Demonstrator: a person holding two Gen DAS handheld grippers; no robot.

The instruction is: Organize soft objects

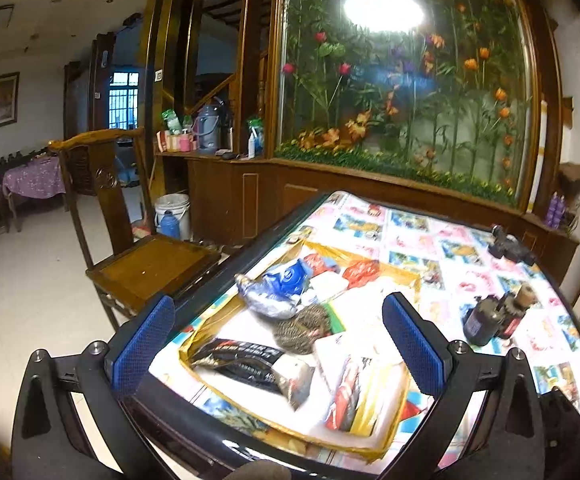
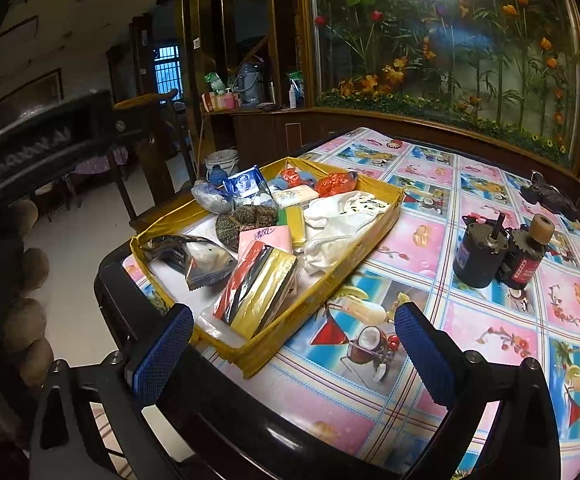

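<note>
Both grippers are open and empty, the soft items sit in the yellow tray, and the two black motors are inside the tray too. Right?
Not quite: the motors stand on the tablecloth outside the tray, as the right wrist view shows. The rest holds.

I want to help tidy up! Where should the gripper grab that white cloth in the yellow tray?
Probably from straight above, pinching the raised, crumpled fold near the middle of the white cloth. It lies bunched against the far wall of the yellow tray, so a sideways approach would meet the wall. The open right gripper is the nearer one.
</note>
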